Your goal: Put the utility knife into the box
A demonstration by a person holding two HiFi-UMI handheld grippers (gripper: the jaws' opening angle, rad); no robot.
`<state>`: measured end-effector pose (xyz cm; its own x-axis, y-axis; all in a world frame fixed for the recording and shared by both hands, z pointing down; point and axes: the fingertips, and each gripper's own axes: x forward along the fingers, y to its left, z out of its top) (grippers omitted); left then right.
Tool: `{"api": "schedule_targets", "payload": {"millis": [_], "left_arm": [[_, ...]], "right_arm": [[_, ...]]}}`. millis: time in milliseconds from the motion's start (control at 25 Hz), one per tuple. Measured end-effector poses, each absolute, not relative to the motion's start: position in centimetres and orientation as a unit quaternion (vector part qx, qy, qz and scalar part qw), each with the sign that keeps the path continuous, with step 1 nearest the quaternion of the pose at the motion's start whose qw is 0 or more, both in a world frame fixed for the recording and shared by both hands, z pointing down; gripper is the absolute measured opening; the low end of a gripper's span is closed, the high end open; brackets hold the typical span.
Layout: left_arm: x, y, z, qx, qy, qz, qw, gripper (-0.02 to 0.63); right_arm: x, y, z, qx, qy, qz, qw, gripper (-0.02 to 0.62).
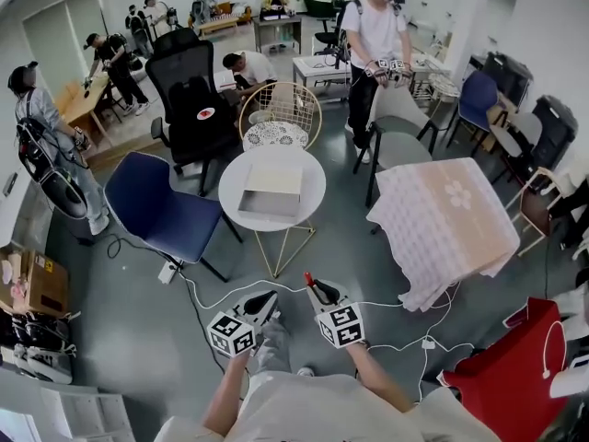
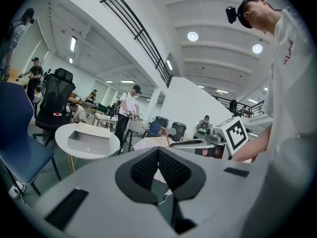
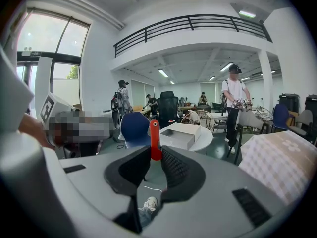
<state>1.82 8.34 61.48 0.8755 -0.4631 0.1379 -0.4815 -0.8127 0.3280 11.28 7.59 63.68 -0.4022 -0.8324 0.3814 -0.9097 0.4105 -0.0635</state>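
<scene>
Gripping red utility knife (image 3: 154, 132) — right tool (image 3: 155, 155)

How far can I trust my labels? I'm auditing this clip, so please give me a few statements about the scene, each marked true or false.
1. The right gripper is shut on the red utility knife. True.
2. The box lies on the floor. False: it sits on the round white table.
3. The left gripper has its jaws together with nothing between them. True.
4. The utility knife is already in the box. False: it is in the right gripper, short of the table.
5. A blue chair stands beside the round white table. True.
</scene>
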Motion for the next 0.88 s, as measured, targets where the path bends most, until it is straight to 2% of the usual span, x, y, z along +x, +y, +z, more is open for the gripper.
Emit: {"api": "schedule_targets", "payload": {"millis": [880], "left_arm": [[2.2,-7.4,63.9,0.953,-0.236,0.006,0.19,0.011]], "right_arm": [[10.3,-7.6,64.3,0.525,-0.826,0.115,0.169,0.081]]}}
